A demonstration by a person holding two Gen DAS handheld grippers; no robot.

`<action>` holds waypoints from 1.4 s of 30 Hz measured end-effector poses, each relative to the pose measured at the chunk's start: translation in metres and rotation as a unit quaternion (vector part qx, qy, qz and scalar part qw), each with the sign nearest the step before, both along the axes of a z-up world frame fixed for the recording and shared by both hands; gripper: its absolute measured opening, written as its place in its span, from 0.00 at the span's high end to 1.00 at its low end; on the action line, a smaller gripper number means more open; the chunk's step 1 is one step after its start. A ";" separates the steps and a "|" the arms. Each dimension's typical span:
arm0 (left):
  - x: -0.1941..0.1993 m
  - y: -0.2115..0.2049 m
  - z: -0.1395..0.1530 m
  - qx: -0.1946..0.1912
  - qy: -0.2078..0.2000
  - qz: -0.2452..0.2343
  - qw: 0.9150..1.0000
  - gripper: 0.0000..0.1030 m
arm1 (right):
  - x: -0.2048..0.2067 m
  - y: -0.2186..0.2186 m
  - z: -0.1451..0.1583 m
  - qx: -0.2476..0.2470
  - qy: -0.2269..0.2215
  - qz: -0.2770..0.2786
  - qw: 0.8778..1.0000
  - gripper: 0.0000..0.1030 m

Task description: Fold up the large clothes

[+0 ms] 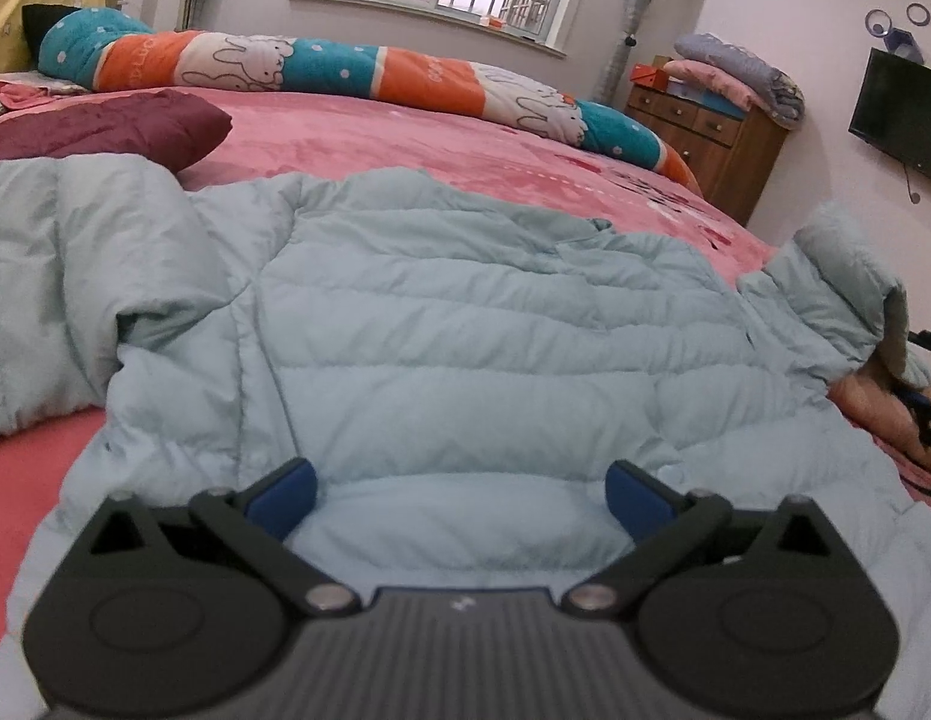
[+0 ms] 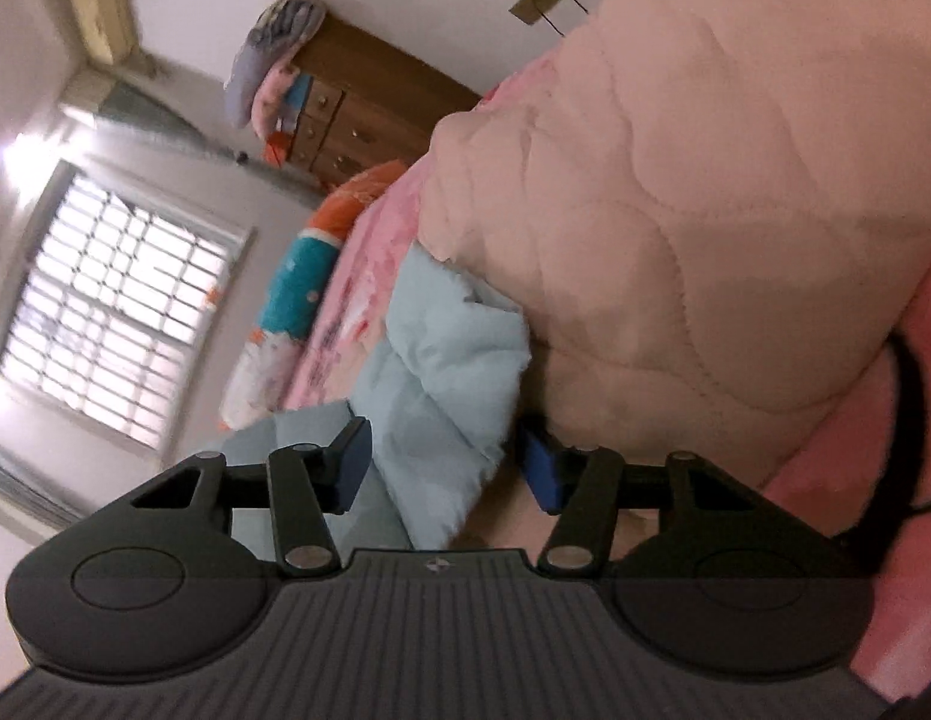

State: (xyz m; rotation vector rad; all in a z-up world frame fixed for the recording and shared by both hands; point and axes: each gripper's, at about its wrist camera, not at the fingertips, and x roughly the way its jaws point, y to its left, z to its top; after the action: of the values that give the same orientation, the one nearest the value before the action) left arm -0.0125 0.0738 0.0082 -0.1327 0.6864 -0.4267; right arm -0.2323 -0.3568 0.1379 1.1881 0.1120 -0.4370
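While the pale blue quilted puffer jacket (image 1: pixel 465 330) lies spread across the pink bed (image 1: pixel 375 138), the left tool (image 1: pixel 462 495) hovers spread over its near hem and the right tool (image 2: pixel 447 468), rolled sideways, straddles its raised sleeve (image 2: pixel 453 372), unclosed.

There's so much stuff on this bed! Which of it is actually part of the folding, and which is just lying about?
Part of the job:
light blue puffer jacket
left tongs, open over its hem
right tongs, open around a raised jacket part

Just lying about:
maroon cushion
rolled bunny-print quilt
peach quilted garment
wooden dresser
wall TV
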 end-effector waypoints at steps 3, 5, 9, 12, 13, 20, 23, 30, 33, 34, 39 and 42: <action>0.001 0.000 0.001 -0.001 0.002 -0.001 1.000 0.01 | 0.006 0.002 0.004 -0.004 -0.002 0.014 1.000 0.66; 0.001 0.001 0.002 -0.004 0.004 -0.002 1.000 0.01 | 0.008 0.003 0.009 -0.008 -0.006 0.015 1.000 0.74; 0.003 0.003 0.004 -0.012 0.009 -0.003 1.000 0.01 | 0.007 0.006 0.033 -0.043 0.005 0.020 0.999 0.87; 0.004 0.007 0.007 -0.028 0.016 0.000 0.999 0.01 | 0.022 0.006 0.053 -0.089 0.005 0.024 0.996 0.88; 0.004 0.009 0.009 -0.036 0.018 0.002 0.999 0.01 | 0.026 0.007 0.064 -0.110 -0.001 0.025 0.994 0.88; 0.008 0.030 0.023 -0.099 -0.001 0.046 0.994 0.01 | 0.060 0.042 0.148 -0.212 -0.075 0.097 0.970 0.88; 0.011 0.039 0.030 -0.102 -0.014 0.068 0.992 0.01 | 0.080 0.072 0.179 -0.232 -0.112 0.147 0.955 0.88; 0.019 0.065 0.043 -0.101 -0.053 0.114 0.987 0.01 | 0.132 0.149 0.208 -0.225 -0.170 0.273 0.920 0.88; 0.024 0.081 0.048 -0.116 -0.056 0.145 0.981 0.01 | 0.150 0.188 0.203 -0.218 -0.172 0.327 0.903 0.88; 0.025 0.086 0.049 -0.120 -0.057 0.152 0.979 0.01 | 0.156 0.200 0.199 -0.216 -0.170 0.342 0.899 0.88; 0.030 0.108 0.054 -0.139 -0.064 0.189 0.970 0.01 | 0.184 0.251 0.161 -0.188 -0.150 0.405 0.882 0.88; 0.032 0.117 0.056 -0.148 -0.066 0.203 0.966 0.01 | 0.202 0.277 0.126 -0.159 -0.126 0.440 0.875 0.88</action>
State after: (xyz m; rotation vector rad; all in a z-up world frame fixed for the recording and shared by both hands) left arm 0.0199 0.1913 0.0641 -0.5146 0.4442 -0.1381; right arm -0.0304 -0.0794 0.2644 0.7477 0.3241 0.4940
